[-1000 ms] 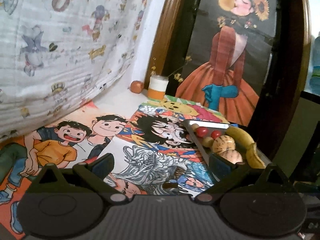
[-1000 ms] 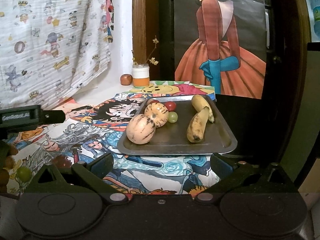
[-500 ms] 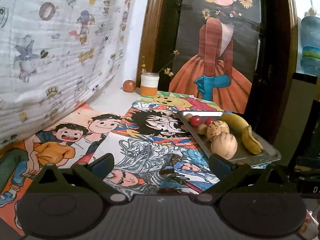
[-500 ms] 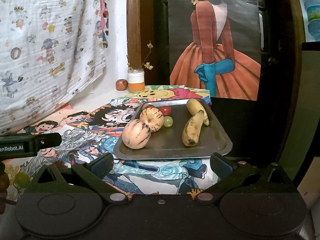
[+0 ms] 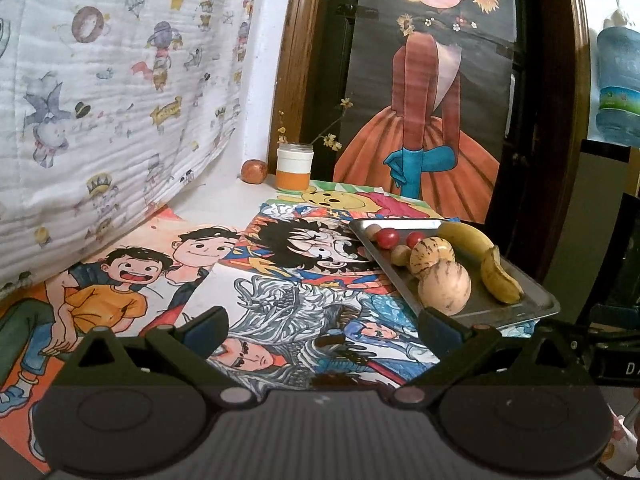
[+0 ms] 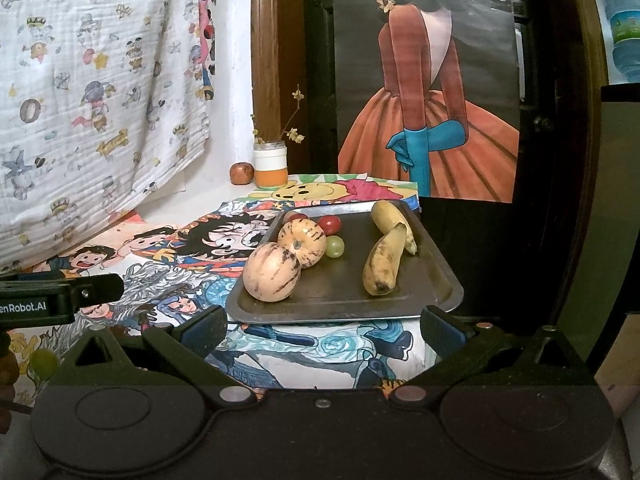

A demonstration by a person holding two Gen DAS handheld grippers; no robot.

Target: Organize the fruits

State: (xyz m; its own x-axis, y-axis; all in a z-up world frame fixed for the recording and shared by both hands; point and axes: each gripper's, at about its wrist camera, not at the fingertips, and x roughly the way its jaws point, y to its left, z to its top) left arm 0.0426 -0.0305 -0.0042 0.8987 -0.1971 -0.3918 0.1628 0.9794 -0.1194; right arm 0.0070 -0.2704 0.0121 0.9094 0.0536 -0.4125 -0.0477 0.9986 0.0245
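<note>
Two striped melons [image 6: 285, 256], two bananas [image 6: 387, 255] & small round fruit sit on metal tray [image 6: 440, 280] at cartoon-print table's right edge, w/ right gripper [image 6: 322, 330] level before it, left gripper [image 5: 322, 330] beside, both fingers apart, empty.

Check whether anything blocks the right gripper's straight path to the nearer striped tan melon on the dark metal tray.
Nothing visible does. The right gripper is open, short of the dark metal tray's near rim, and the nearer striped tan melon sits at the front left corner, with only rim and patterned cloth between.
</note>
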